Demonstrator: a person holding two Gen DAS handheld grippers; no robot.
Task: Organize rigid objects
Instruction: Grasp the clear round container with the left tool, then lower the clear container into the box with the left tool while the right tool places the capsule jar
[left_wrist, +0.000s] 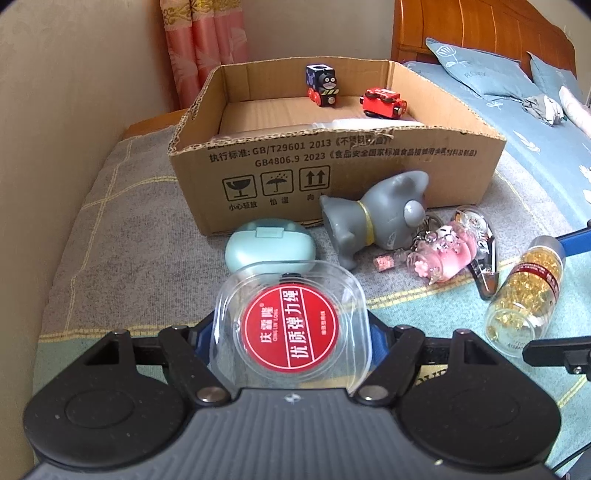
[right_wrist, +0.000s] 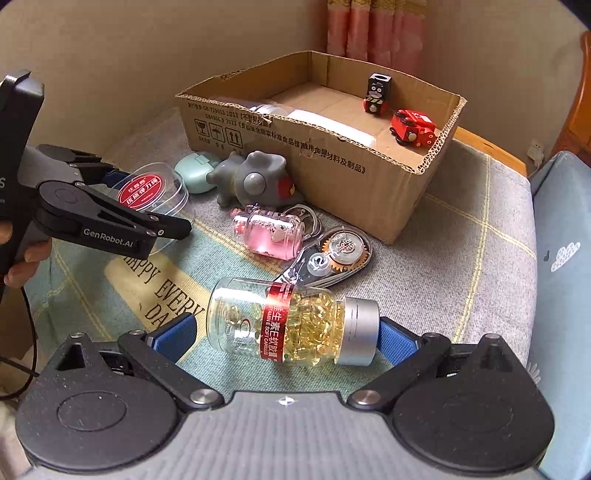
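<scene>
My left gripper (left_wrist: 291, 328) pinches the clear elastic-cord case (left_wrist: 290, 325) above the blanket (left_wrist: 110, 229), short of the cardboard box (left_wrist: 332, 173). My right gripper (right_wrist: 288, 332) is spread around the lying vitamin E capsule bottle (right_wrist: 291, 321), pads apart from it.

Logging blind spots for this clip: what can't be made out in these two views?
- Left claw fingertips: left wrist view, hidden behind the clear case it holds.
- White things inside the cardboard box: both views, cut off by the box's near wall.
- Keychain rings behind the pink bottle: right wrist view, partly covered by it.
- Small print on the pill bottle: too small to read.
</scene>
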